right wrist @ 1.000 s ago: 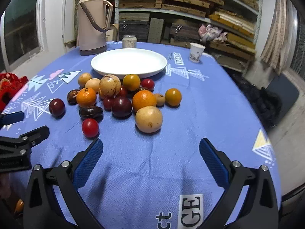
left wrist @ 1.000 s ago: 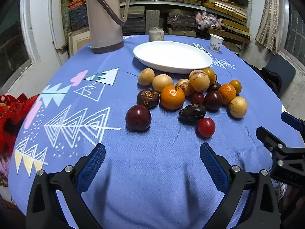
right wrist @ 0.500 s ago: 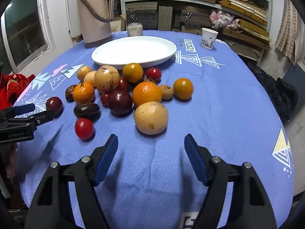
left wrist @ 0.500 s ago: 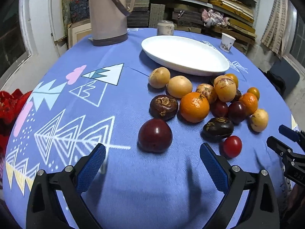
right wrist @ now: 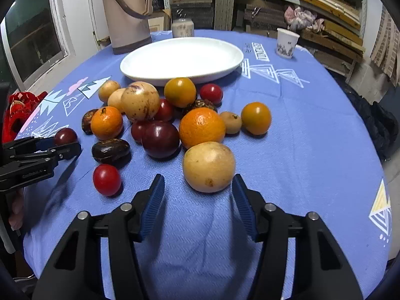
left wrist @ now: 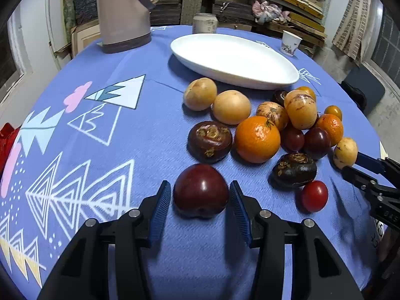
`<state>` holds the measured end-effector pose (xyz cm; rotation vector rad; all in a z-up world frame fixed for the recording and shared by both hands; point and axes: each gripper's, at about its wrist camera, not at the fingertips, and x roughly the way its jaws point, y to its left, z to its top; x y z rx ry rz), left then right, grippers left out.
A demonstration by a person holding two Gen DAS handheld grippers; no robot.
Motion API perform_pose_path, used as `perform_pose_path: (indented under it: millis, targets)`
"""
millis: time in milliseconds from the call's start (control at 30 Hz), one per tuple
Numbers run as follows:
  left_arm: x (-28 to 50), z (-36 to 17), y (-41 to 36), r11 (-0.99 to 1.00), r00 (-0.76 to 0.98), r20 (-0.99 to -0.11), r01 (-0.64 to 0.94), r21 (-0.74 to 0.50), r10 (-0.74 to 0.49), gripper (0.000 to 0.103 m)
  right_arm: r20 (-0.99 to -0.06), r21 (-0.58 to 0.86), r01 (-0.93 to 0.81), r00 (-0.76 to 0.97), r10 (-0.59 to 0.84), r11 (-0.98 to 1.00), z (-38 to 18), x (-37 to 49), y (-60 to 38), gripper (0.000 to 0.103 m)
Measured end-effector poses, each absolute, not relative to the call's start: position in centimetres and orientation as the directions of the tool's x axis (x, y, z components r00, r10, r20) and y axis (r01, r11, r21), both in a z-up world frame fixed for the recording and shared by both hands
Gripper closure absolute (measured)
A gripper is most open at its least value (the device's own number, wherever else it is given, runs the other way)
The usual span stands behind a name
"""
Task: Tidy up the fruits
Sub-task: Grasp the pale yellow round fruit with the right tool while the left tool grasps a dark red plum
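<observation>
A pile of several fruits lies on the blue tablecloth in front of an empty white oval plate [left wrist: 235, 60]. My left gripper [left wrist: 200, 195] is open, its pads on either side of a dark red plum [left wrist: 201, 193] that rests on the cloth with small gaps on both sides. My right gripper [right wrist: 198, 190] is open just in front of a yellow round fruit [right wrist: 208, 166], which sits slightly ahead of the fingertips. An orange [right wrist: 202, 127] and a dark plum [right wrist: 160, 138] lie right behind it. A small red tomato [right wrist: 107, 179] lies to its left.
A beige thermos [left wrist: 120, 12] stands at the back left, with a small jar [left wrist: 205, 23] and a paper cup [left wrist: 290, 43] behind the plate [right wrist: 182, 58]. Shelves of stacked goods stand behind the table. Red cloth [right wrist: 17, 110] lies off the left edge.
Both grippers moved forward and narrowed. The left one now brackets the dark red plum; the right one has come up to the yellow fruit.
</observation>
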<state>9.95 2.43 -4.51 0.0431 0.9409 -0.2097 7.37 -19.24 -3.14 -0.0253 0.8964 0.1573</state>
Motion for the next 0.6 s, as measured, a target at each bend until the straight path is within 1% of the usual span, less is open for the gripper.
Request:
perform_pose_path:
  millis: [133, 200, 233, 267, 300, 333, 367, 500, 600]
  targets:
    - [10.5, -4.5, 1.8, 0.976, 0.57, -0.806, 0.214, -0.045, -0.162, 0.054, -0.785, 0.018, -0.138, 0.611, 0.099, 0.99, -3.2, 8.3, -19.2, 0.048]
    - [10.7, -4.6, 1.5, 0.973, 0.571, -0.803, 0.226, -0.043, -0.169, 0.054, -0.788, 0.017, -0.14, 0.607, 0.099, 0.99, -3.4, 8.9, -19.3, 0.051]
    - [10.7, -4.6, 1.6, 0.972, 0.571, -0.802, 0.23, -0.049, -0.176, 0.054, -0.796, 0.014, -0.136, 0.599, 0.093, 0.991, -3.6, 9.5, -19.3, 0.056]
    - [10.7, -4.6, 1.7, 0.972, 0.571, -0.801, 0.23, -0.057, -0.182, 0.054, -0.801, 0.016, -0.136, 0.591, 0.094, 0.991, -3.8, 9.8, -19.4, 0.057]
    - [10.7, -4.6, 1.9, 0.971, 0.57, -0.799, 0.229, -0.07, -0.192, 0.055, -0.804, 0.022, -0.131, 0.587, 0.096, 0.991, -4.1, 10.1, -19.4, 0.057]
    - [10.7, -4.6, 2.1, 0.973, 0.572, -0.797, 0.22, -0.077, -0.192, 0.061, -0.803, 0.025, -0.129, 0.589, 0.097, 0.991, -4.1, 10.1, -19.5, 0.057]
    - [10.7, -4.6, 2.3, 0.975, 0.574, -0.797, 0.209, -0.079, -0.187, 0.063, -0.802, 0.029, -0.128, 0.589, 0.1, 0.991, -4.1, 10.1, -19.5, 0.057]
    - [10.4, -4.5, 2.3, 0.974, 0.571, -0.798, 0.211, -0.081, -0.19, 0.064, -0.794, 0.115, -0.131, 0.583, 0.17, 0.985, -4.1, 9.6, -20.4, 0.057]
    - [10.3, -4.3, 2.4, 0.972, 0.565, -0.799, 0.213, -0.097, -0.203, 0.064, -0.783, 0.145, -0.123, 0.592, 0.19, 0.982, -3.7, 9.1, -20.9, 0.058]
